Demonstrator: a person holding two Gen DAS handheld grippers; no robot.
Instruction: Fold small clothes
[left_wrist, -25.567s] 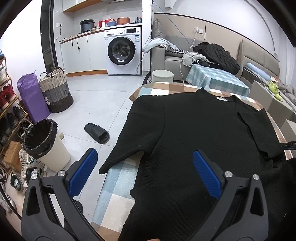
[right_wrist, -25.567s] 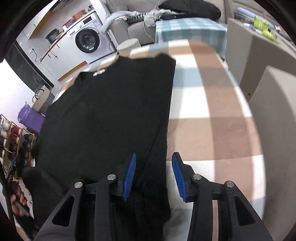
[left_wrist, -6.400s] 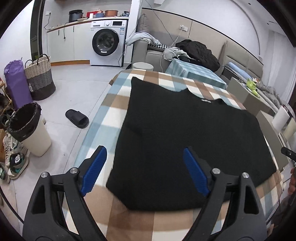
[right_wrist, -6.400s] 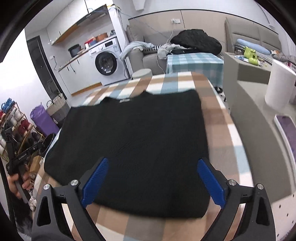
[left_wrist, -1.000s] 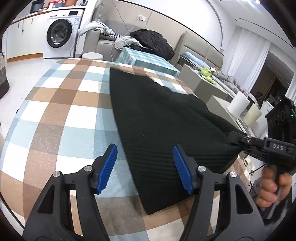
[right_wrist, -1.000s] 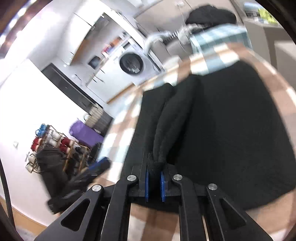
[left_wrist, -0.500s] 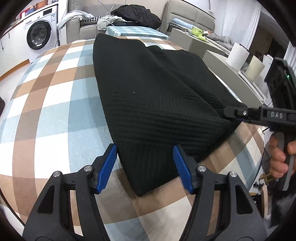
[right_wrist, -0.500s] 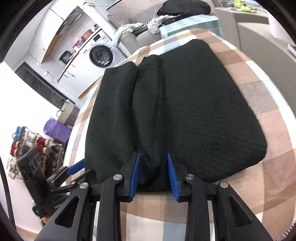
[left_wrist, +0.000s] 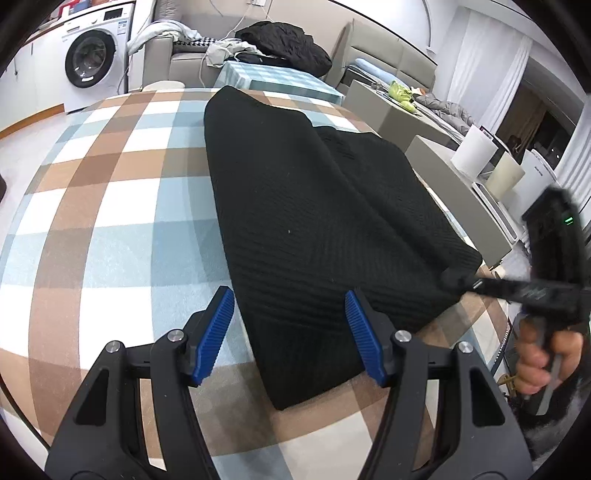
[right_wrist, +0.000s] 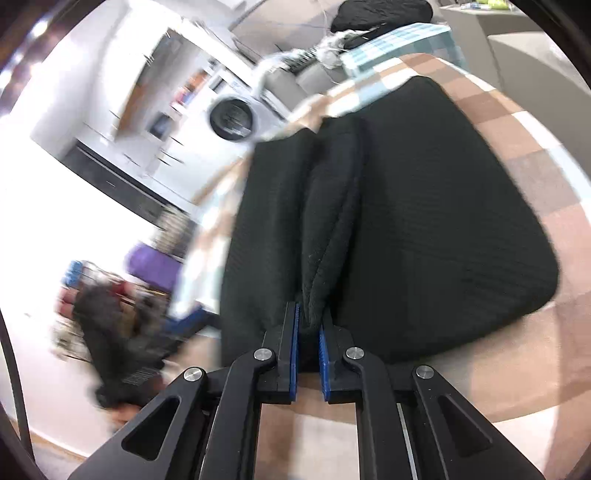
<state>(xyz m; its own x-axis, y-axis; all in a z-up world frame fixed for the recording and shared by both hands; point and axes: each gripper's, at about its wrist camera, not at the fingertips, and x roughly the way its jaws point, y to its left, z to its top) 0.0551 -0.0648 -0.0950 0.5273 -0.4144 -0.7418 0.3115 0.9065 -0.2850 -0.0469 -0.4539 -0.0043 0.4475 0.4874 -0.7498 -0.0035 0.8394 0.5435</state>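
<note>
Lying lengthwise on the checked tablecloth (left_wrist: 110, 206), the black top (left_wrist: 314, 206) is already folded into a long narrow strip; its long axis runs from the near table edge away toward the sofa (left_wrist: 177, 48) and the washing machine (left_wrist: 92, 55) at the back.

Near short end is where both tools sit. Right gripper (right_wrist: 308, 328) has its blue pads squeezed together on a pinched ridge of fabric at that near hem, w/ the cloth bunching up in a crease that runs away along the strip. Seen from the left wrist view, that same tool (left_wrist: 458, 277) comes in from the right side, the person's hand (left_wrist: 546, 354) wrapped round its handle.

Left gripper (left_wrist: 290, 334) hangs just above the near left corner of the top, jaws apart, fabric between and below the pads but nothing pressed yet.

Judging by the layout, next fold prob. goes end over end: near hem carried away along the long axis toward the far end. Right side is already attached; left is nearer the other corner & needs to drop and bite first, or the hem lifts lopsided.
</note>
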